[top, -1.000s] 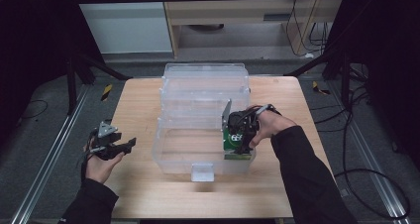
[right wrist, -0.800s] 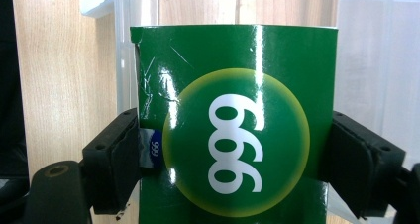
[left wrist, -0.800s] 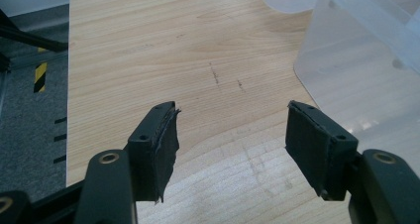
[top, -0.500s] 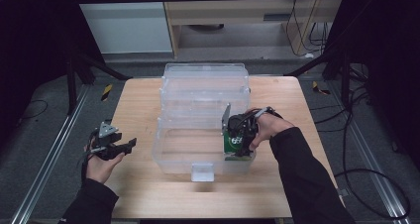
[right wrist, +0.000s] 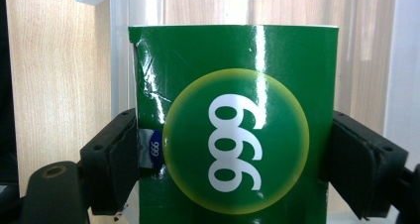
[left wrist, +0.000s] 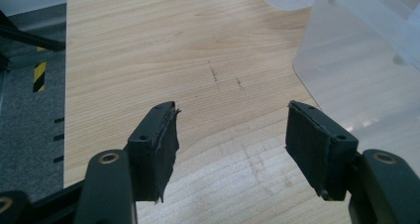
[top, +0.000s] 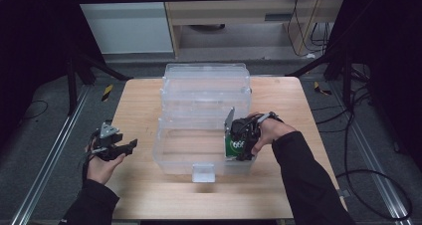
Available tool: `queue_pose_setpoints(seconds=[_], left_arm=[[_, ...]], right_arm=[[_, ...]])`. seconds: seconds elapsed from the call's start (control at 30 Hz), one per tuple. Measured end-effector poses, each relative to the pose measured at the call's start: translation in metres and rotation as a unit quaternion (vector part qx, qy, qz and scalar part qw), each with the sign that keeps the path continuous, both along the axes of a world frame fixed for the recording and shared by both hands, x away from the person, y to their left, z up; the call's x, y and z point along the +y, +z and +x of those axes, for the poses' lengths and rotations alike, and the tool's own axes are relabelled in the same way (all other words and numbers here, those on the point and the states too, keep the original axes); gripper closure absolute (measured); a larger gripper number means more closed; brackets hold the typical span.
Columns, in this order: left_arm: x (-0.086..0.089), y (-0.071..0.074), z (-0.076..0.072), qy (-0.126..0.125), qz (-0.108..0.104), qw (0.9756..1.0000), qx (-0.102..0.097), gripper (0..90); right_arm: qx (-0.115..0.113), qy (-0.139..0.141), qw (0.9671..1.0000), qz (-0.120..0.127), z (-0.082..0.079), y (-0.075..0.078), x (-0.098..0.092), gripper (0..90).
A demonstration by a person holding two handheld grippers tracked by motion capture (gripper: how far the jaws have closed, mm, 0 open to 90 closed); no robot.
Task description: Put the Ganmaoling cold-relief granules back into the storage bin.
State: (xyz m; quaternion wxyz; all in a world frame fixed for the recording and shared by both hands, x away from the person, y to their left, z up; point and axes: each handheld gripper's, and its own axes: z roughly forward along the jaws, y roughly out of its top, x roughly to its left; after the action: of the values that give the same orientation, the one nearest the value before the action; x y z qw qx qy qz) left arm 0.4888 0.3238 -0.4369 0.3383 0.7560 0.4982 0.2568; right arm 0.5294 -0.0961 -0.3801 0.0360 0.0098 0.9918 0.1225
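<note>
A clear plastic bin (top: 171,150) stands in the middle of the wooden table (top: 134,105), with its clear lid (top: 206,80) lying behind it. My right gripper (top: 238,145) is at the bin's right front corner, shut on a green box (top: 232,146) printed with "999". In the right gripper view the green box (right wrist: 237,120) sits squeezed between both pads, over the bin's wall. My left gripper (top: 130,145) rests open near the table's left edge, apart from the bin. In the left gripper view its jaws (left wrist: 233,135) stand wide with bare wood between them and the bin's wall (left wrist: 356,70) at the right.
A white latch (top: 203,172) sticks out from the bin's front wall. Bare table lies in front of the bin and to its left. Grey floor with rails and cables surrounds the table; a shelf unit stands behind.
My right gripper with the green box has shifted slightly down and left at the bin's right front corner. The left gripper has barely moved.
</note>
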Motion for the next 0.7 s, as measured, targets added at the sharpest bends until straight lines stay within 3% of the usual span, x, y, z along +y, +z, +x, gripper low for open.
queue_pose_setpoints(seconds=[0.37,0.7], left_arm=[[0.000,0.000,0.000,0.000,0.000,1.0000,0.000,36.2],[0.000,0.000,0.000,-0.001,-0.002,1.0000,0.002,38.7]], right_arm=[[-0.011,-0.010,0.9999,-0.006,-0.003,-0.003,0.002,16.4],[-0.020,-0.049,0.9986,-0.001,-0.005,0.007,-0.009,17.6]])
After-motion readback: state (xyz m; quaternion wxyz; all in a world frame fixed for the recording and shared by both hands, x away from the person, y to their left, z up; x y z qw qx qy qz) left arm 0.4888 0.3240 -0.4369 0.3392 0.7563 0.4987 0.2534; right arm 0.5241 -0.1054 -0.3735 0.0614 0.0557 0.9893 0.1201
